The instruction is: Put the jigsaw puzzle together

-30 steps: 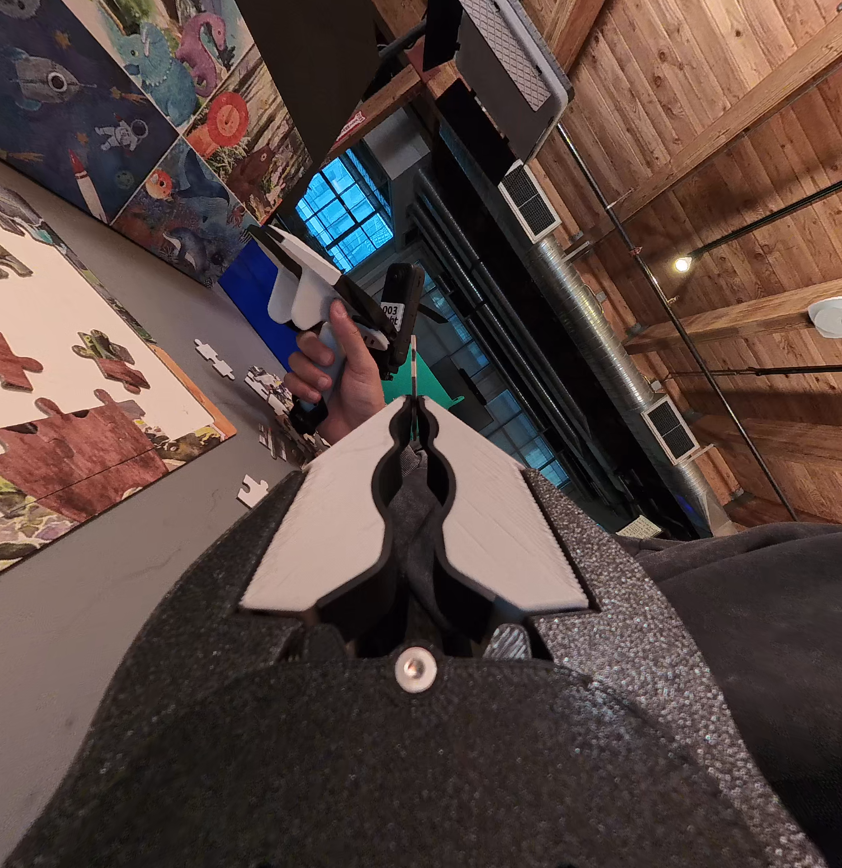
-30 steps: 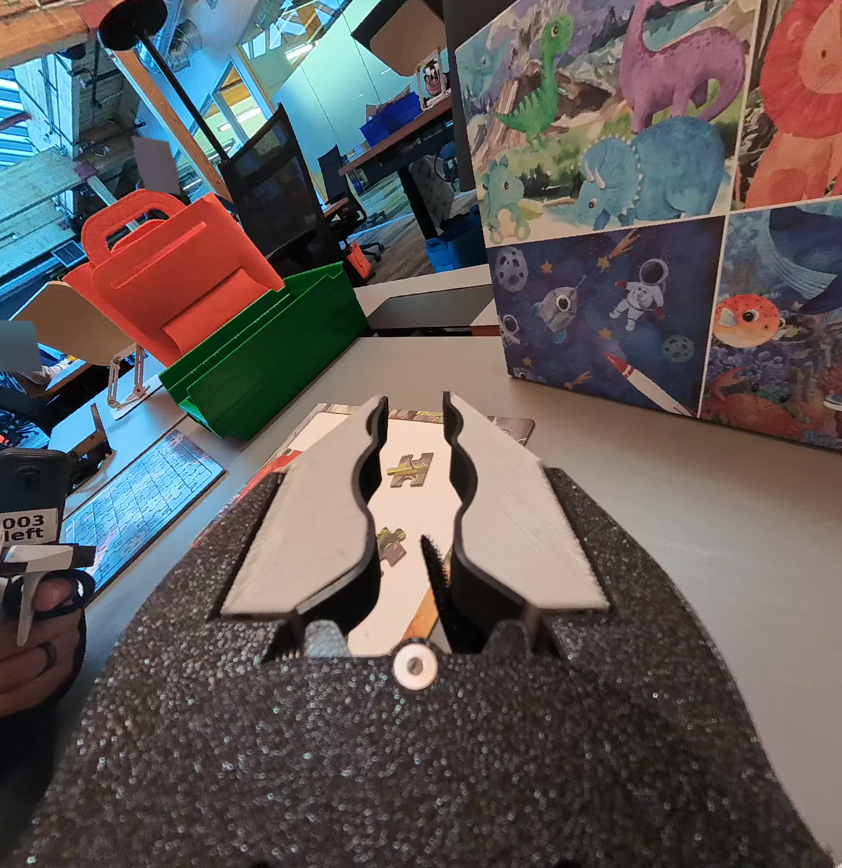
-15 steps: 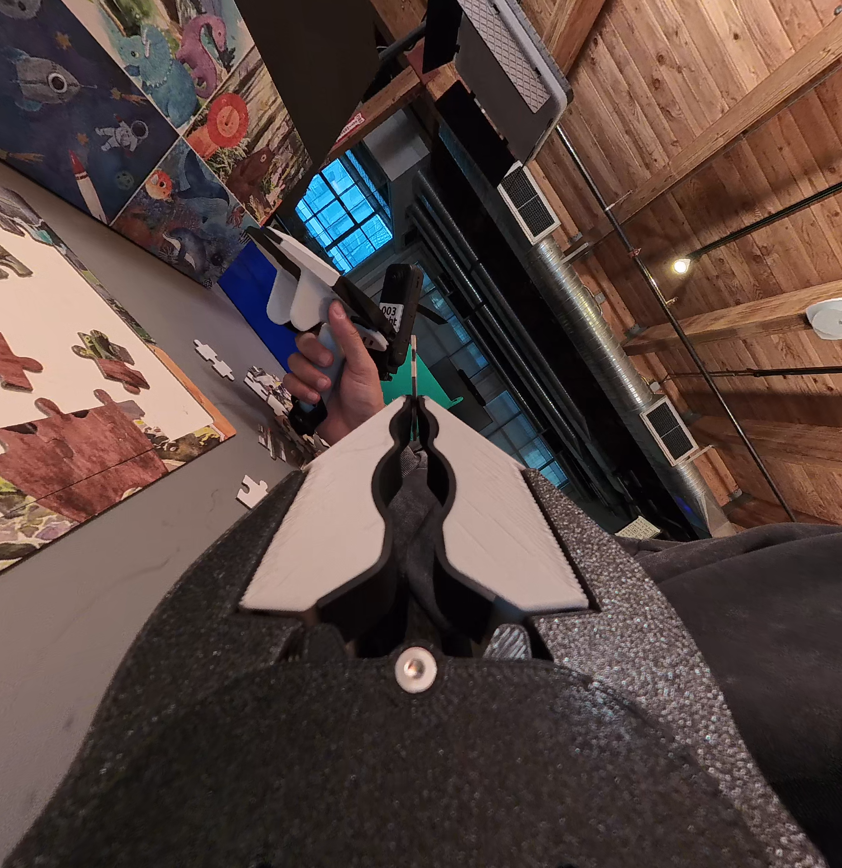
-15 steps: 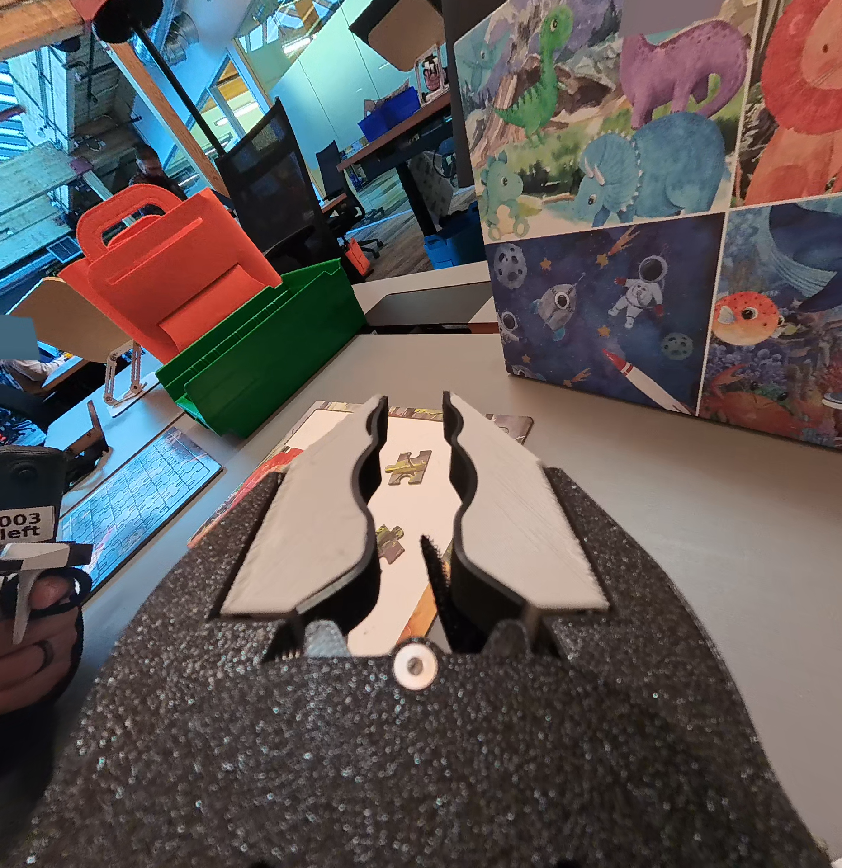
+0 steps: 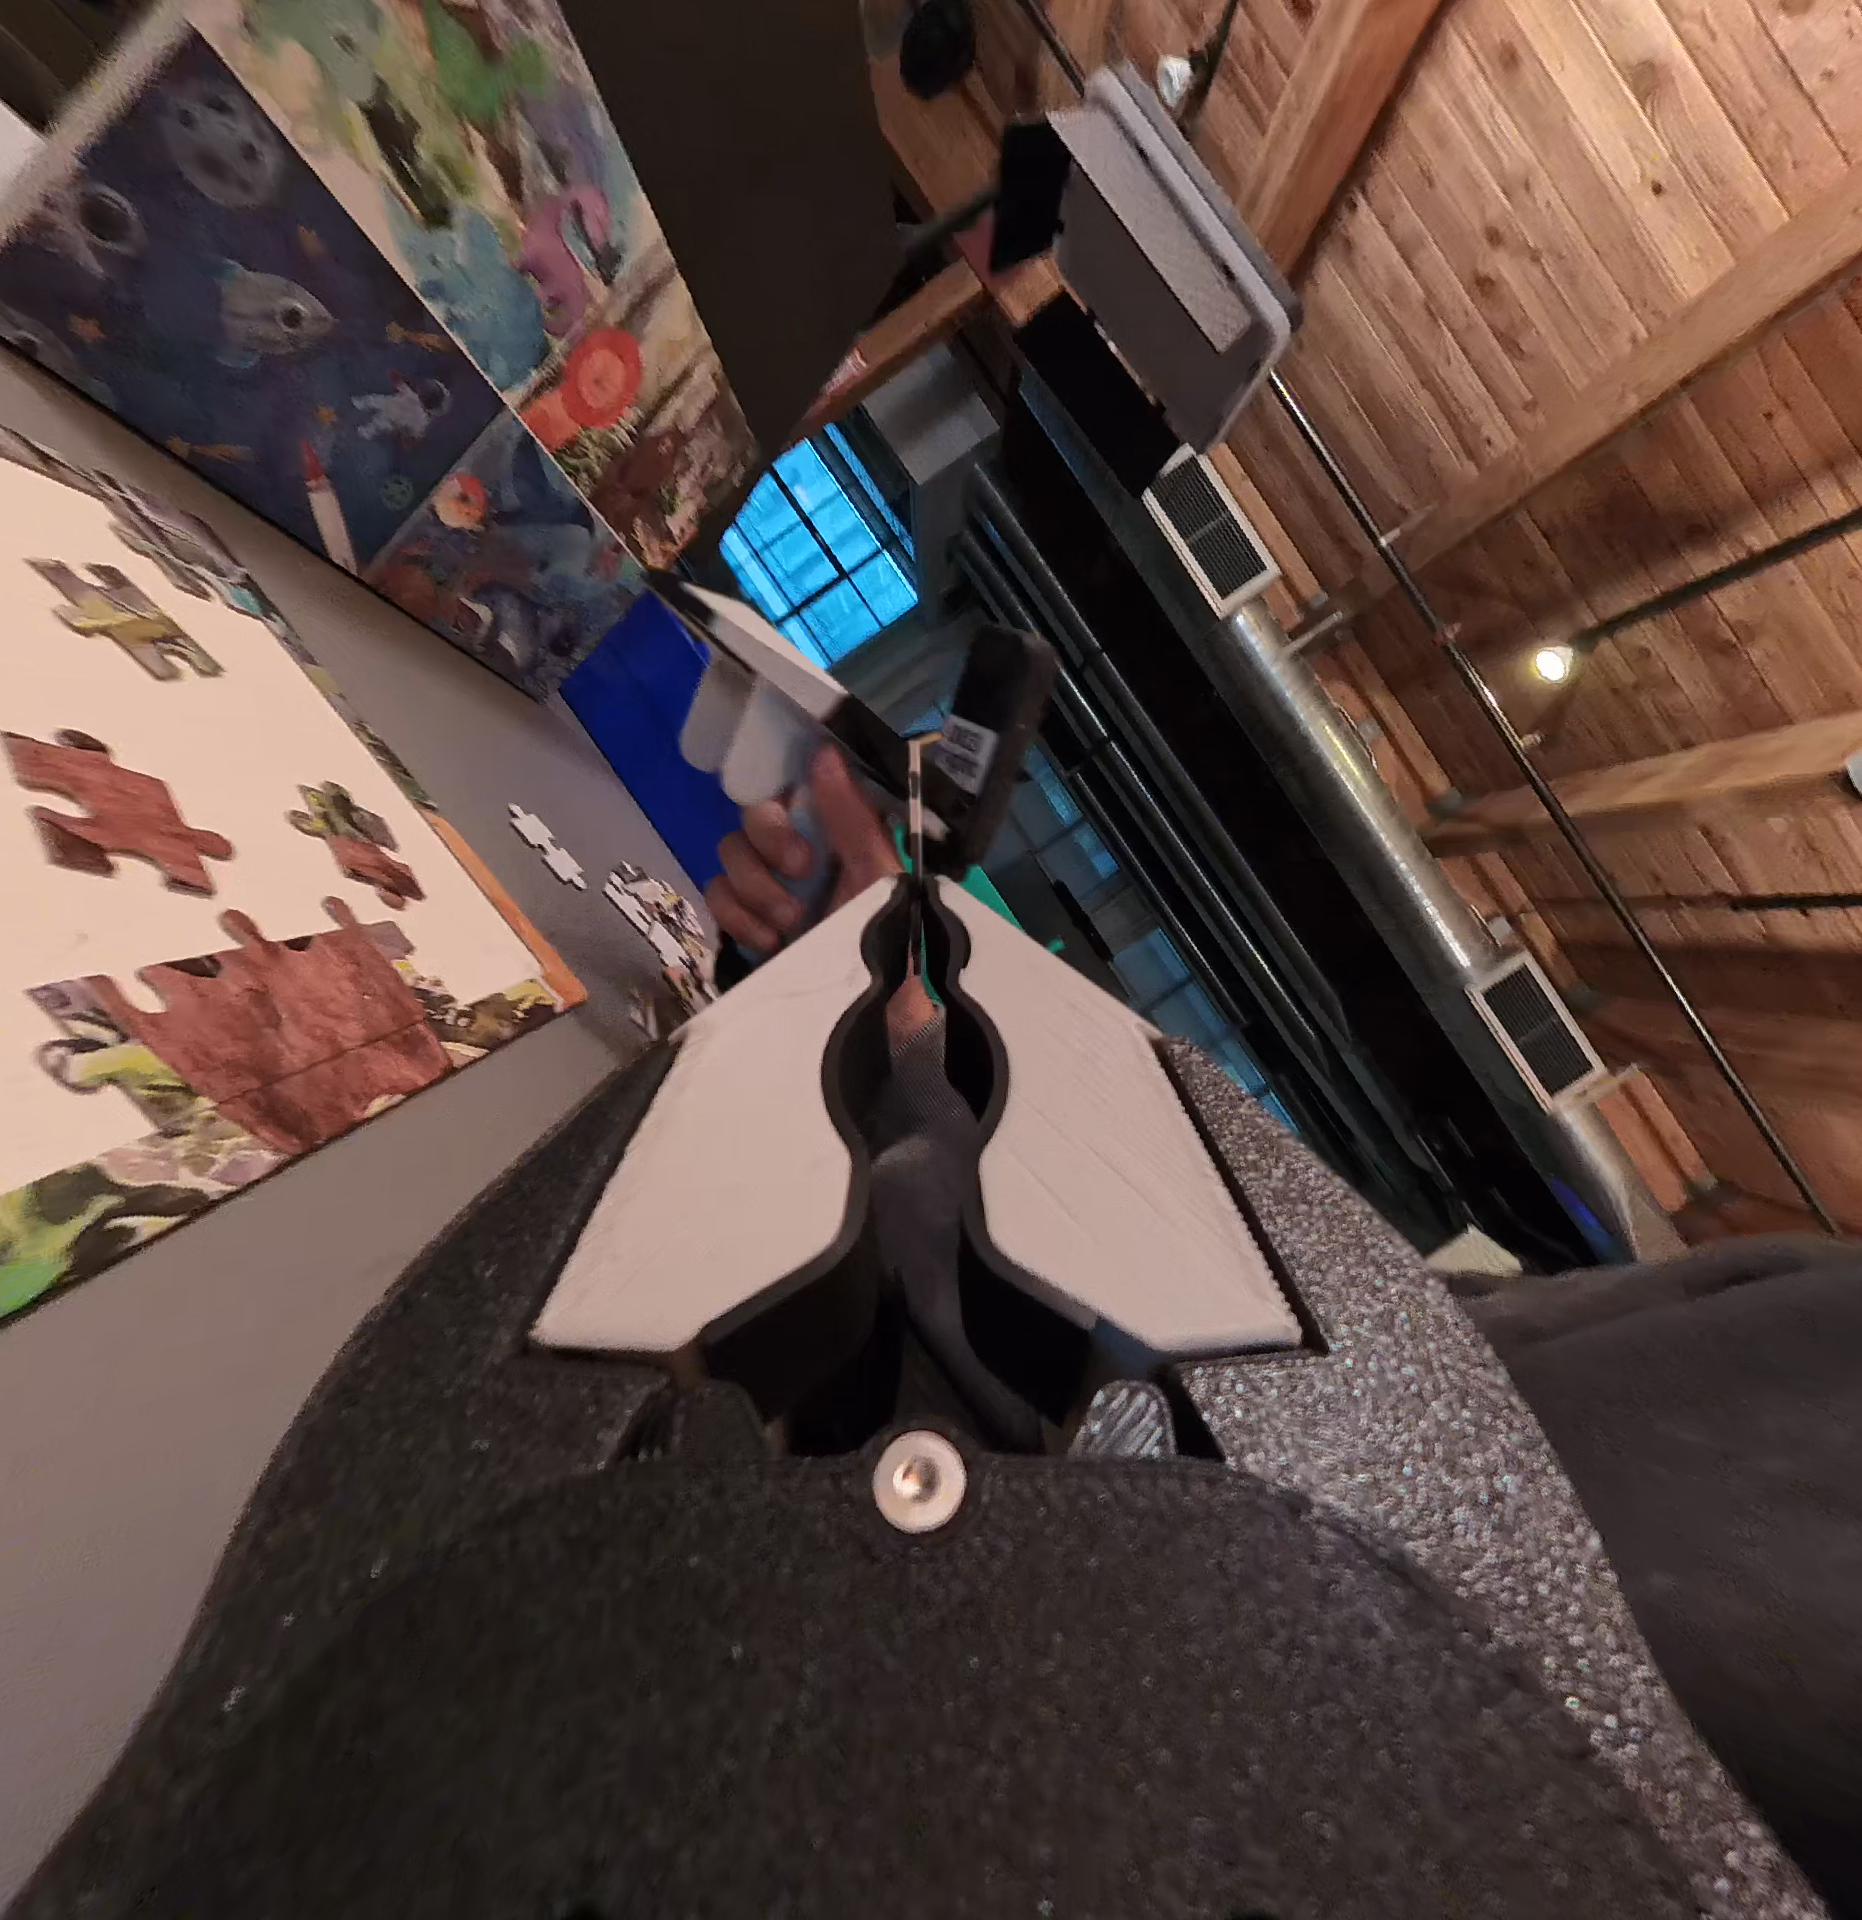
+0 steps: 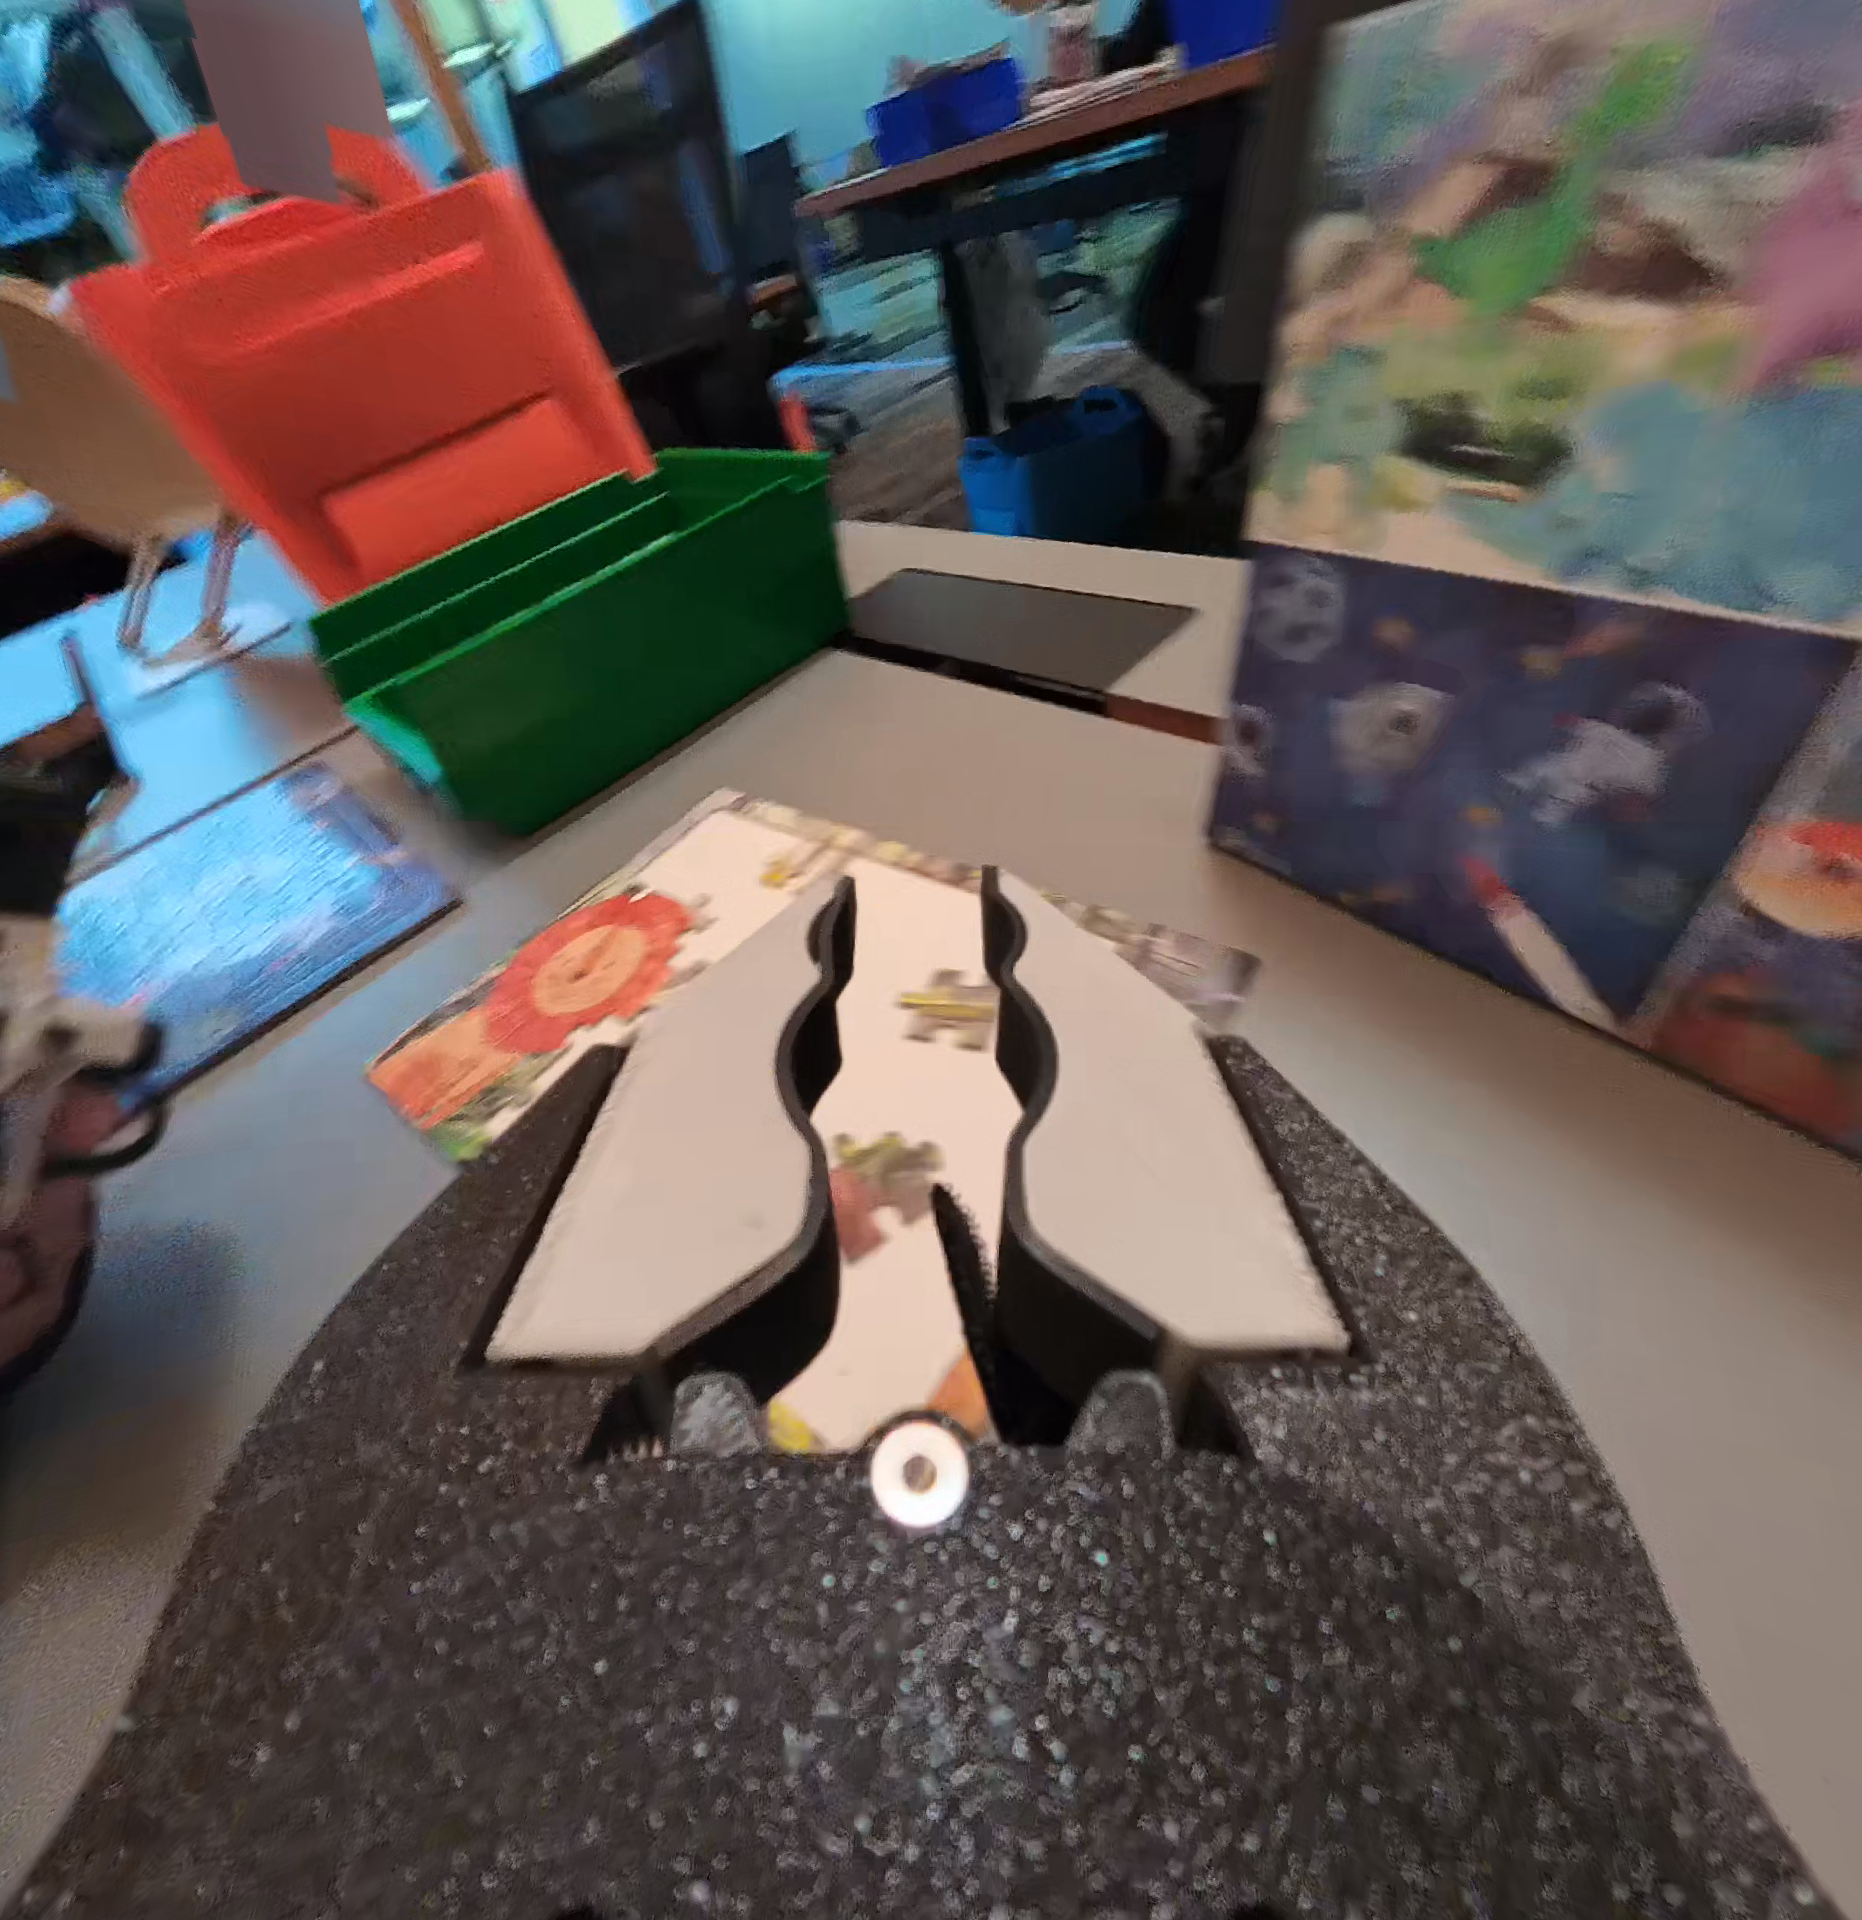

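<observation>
Both cameras have swung since the earlier frames: the right gripper (image 6: 916, 894) now looks down more steeply onto the puzzle board (image 6: 911, 935), and the left view shows more of that board (image 5: 231, 717) than before, both with motion blur. On the left, the board lies flat on the grey table (image 5: 179, 1403), with a joined brown section (image 5: 283, 1029) at its near edge and single pieces, one brown (image 5: 106, 805) and one green-yellow (image 5: 127, 618), resting loose on the pale backing, probably waiting to be fitted. Loose pieces (image 5: 548, 847) lie off the board on the table, near the picture box (image 5: 283, 343) standing behind it, likely kept as a reference. The left gripper (image 5: 914, 904) is tipped upward, away from the board; its fingers (image 5: 761, 1143) are pressed together on a thin piece (image 5: 914, 821) held edge-on, apparently lifted for placing. In the right view, a green bin (image 6: 594, 675) and orange case (image 6: 366, 364) stand beyond the board. The right gripper's fingers (image 6: 688, 1153) stand apart, holding nothing, hovering over a small piece (image 6: 948, 1008) on the board.
</observation>
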The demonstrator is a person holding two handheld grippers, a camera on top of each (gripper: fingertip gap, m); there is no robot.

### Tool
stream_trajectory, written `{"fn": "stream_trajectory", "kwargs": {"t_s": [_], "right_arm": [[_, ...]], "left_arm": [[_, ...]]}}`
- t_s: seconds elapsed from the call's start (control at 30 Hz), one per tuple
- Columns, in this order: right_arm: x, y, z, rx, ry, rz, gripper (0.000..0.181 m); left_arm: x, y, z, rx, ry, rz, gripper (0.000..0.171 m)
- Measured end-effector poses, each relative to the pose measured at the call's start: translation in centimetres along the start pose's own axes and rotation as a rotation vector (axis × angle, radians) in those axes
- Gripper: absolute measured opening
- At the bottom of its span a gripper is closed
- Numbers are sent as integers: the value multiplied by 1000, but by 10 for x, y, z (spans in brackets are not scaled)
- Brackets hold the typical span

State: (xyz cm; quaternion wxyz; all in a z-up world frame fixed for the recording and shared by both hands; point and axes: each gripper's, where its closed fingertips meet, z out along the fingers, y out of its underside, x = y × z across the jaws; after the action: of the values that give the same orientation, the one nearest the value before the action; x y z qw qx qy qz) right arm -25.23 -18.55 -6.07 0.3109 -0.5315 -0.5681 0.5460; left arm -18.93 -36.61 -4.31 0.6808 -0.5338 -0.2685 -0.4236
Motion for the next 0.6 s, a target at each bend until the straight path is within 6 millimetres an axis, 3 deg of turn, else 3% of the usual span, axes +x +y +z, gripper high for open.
{"fn": "stream_trajectory", "kwargs": {"t_s": [0.1, 0.17, 0.23, 0.3, 0.4, 0.6], "right_arm": [[-84, 14, 14, -100, -312, -48, 22], [-141, 21, 14, -145, -578, 77, 21], [-175, 23, 14, -174, -748, 217, 24], [-193, 33, 19, -223, -798, 265, 25], [-210, 54, 25, -305, -798, 173, 22], [-199, 32, 30, -182, -761, 275, 5]], "left_arm": [[-12, -14, -8, 78, -49, -23, 0], [-17, -22, -14, 127, -67, -43, 0], [-18, -29, -18, 169, -62, -50, 0], [-16, -34, -20, 193, -49, -44, 0], [-15, -34, -19, 193, -49, -38, 0], [-14, -34, -19, 198, -31, -49, 0]]}}
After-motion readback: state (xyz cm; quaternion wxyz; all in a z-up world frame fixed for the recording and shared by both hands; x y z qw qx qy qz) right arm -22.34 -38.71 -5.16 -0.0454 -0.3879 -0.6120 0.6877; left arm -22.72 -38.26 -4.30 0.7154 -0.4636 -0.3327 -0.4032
